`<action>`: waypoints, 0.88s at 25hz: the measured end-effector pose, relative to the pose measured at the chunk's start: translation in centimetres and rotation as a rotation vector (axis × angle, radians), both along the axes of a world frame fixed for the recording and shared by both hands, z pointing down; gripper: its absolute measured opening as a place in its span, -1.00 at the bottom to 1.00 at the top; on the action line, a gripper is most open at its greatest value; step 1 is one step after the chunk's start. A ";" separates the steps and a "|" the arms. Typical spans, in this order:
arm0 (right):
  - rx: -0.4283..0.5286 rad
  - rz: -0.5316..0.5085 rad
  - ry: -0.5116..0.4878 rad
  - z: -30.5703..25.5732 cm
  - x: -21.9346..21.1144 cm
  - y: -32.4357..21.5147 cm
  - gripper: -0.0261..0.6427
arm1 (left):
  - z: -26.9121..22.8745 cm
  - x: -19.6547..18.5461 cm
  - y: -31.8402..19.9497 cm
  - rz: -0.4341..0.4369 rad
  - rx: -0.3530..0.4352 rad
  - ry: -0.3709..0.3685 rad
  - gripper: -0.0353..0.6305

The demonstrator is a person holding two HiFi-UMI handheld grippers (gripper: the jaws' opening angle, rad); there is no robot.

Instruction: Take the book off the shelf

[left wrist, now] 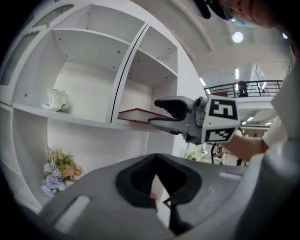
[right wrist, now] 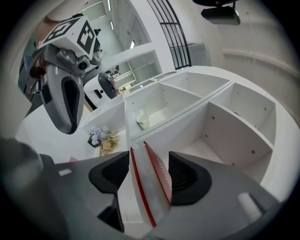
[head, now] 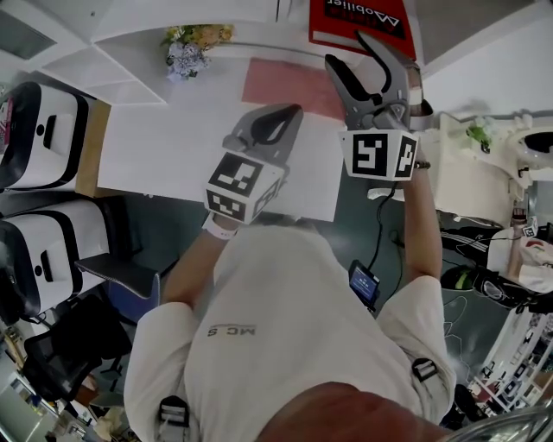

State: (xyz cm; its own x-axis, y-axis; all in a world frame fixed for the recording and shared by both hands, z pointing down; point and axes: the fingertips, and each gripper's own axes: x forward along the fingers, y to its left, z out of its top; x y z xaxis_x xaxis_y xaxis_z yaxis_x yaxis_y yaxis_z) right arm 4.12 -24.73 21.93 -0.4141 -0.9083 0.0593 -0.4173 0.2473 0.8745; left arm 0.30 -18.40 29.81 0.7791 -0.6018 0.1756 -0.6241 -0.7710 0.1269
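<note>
A red book [head: 359, 22] lies flat in a compartment of the white shelf [left wrist: 75, 117], its spine end sticking out past the shelf's front. My right gripper [head: 350, 52] stands open with one jaw on each side of the book [right wrist: 150, 187], red covers close to both pads. Seen from the left gripper view, the right gripper [left wrist: 161, 113] has one finger above and one below the book [left wrist: 136, 115]. My left gripper [head: 289, 110] hangs lower, over the white table, shut with nothing in it [left wrist: 154, 157].
A small flower bunch [head: 190, 47] stands on the white table [head: 173, 147] by the shelf's foot, with a pink sheet [head: 289, 86] beside it. A white ornament [left wrist: 56, 99] sits in the shelf compartment left of the book. White machines [head: 39, 129] stand at the far left.
</note>
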 end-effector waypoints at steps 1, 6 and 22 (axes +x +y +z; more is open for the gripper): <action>0.000 0.005 0.021 0.2 -0.1 -0.3 -0.17 | 0.0 0.0 0.0 0.001 0.000 0.001 -0.89; -0.016 0.042 0.119 1.4 0.1 -1.9 -0.14 | 0.0 -0.2 -0.2 0.005 -0.003 0.012 -0.89; 0.030 0.191 0.268 2.2 0.5 -4.8 -0.34 | 1.7 -0.6 0.7 0.011 -0.056 0.040 -0.89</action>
